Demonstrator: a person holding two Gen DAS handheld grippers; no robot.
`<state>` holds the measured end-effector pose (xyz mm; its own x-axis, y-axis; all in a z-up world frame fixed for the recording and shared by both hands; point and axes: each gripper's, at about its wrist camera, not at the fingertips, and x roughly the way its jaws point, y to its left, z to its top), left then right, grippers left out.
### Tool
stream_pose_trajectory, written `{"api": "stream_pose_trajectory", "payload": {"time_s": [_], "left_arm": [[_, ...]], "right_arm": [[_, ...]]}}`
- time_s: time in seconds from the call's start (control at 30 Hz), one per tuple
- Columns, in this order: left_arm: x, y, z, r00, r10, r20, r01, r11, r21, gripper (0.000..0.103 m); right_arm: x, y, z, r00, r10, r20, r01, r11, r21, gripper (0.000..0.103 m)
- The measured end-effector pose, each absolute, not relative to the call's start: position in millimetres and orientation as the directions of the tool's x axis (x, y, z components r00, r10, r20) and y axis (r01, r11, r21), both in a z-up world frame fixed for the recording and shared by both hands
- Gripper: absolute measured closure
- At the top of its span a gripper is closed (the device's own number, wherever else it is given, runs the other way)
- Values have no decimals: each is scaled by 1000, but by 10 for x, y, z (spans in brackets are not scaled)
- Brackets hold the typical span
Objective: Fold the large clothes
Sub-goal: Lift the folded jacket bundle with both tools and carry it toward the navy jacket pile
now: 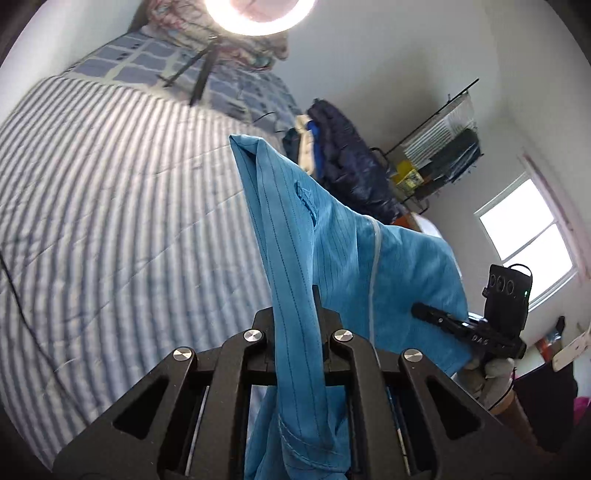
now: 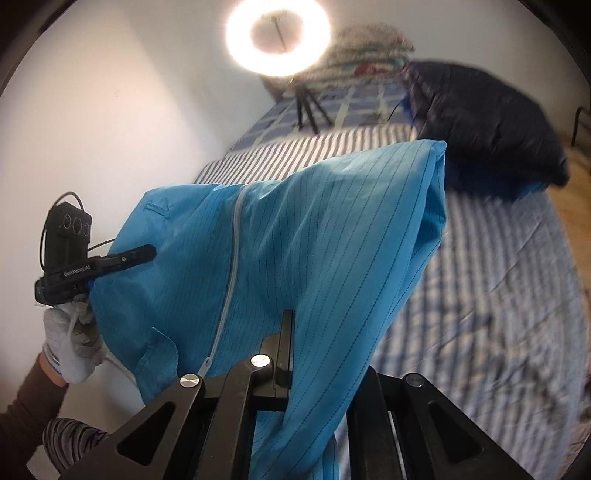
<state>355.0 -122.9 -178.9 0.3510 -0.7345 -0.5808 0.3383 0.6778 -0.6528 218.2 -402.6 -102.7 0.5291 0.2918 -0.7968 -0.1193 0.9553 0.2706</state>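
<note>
Left of the left gripper (image 1: 295, 314) the striped bedspread (image 1: 110, 206) spreads wide and bare, crossed only by a thin dark cable (image 1: 22, 306) near its outer edge. Ahead of it, at the far end of the bed, stand the tripod legs (image 1: 201, 74) of a ring light (image 1: 258, 14). The left gripper's jaws are clenched on a bunched fold of the blue garment (image 1: 295, 240), which rises in a taut peak ahead of the fingers and hangs down between the linkage arms below. To the right, the cloth stretches as a sheet, a pale zipper line running down it, toward the right gripper (image 1: 424, 310), seen side-on with its camera box above.

In the right wrist view, the left gripper (image 2: 147, 253) sits far to the left, gripped by a gloved hand (image 2: 70, 343) above a dark sleeve, its tip against the blue garment (image 2: 314, 240). The right gripper (image 2: 286, 325) is clamped on the fabric too; cloth drapes over its right finger and hides it. The garment hangs clear above the bedspread (image 2: 498, 295), which lies open to the right. A dark padded jacket (image 2: 480, 122) lies ahead and right.

Behind the cloth in the left wrist view, a dark pile (image 1: 347, 162) and a clothes rack (image 1: 436, 147) are partly cut off; the bedspread on the right is blurred.
</note>
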Motion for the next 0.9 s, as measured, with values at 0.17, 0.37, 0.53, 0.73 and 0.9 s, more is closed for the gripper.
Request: {"api": "stream_pose_trajectory", "payload": {"time_s": [0.17, 0.37, 0.53, 0.73, 0.9], "left_arm": [[3730, -1742, -1531, 360, -720, -593, 408, 693, -594, 97], [4032, -2326, -1299, 363, -728, -582, 456, 683, -570, 97], [4469, -2837, -1038, 372, -741, -559, 507, 667, -546, 97], [5158, -3444, -820, 390, -753, -530, 546, 652, -526, 97], [5763, -3932, -793, 411, -748, -521, 570, 657, -493, 97]], "right_arm": [[2349, -4254, -740, 561, 175, -809, -82, 984, 157, 99], [2664, -4619, -478, 590, 57, -805, -40, 998, 41, 99], [3026, -5029, -224, 628, -11, -778, 8, 1000, -8, 99], [3691, -5549, 62, 670, -95, -737, 73, 995, -61, 99], [4279, -5992, 147, 685, -164, -710, 126, 986, -106, 99]]}}
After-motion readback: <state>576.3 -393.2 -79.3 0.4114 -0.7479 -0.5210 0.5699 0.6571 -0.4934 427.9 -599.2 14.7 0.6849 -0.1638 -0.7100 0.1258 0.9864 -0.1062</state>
